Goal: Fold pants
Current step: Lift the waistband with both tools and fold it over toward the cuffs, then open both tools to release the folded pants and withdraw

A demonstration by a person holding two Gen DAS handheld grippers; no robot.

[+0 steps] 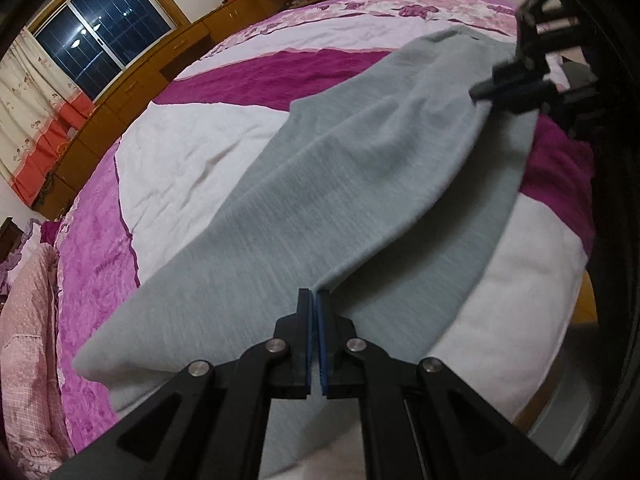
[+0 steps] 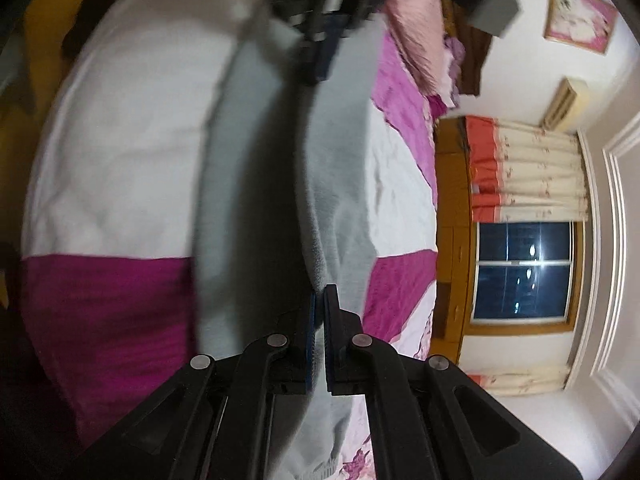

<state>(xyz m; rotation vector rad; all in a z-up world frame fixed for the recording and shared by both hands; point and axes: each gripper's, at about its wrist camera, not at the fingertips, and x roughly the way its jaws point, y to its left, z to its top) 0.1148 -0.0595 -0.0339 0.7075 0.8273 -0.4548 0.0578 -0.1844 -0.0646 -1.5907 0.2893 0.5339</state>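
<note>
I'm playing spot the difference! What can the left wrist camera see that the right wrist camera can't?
Only the left wrist view shows the top layer of the grey pants spread over the layer beneath, and the long wooden cabinet under the window.

Only the right wrist view shows a framed picture and an air conditioner on the wall, plus the dark hollow between the pants' two layers.

Both show the pants on the pink, white and magenta bedspread, the dark window, the curtains, and the left gripper and right gripper shut on the fabric.
</note>
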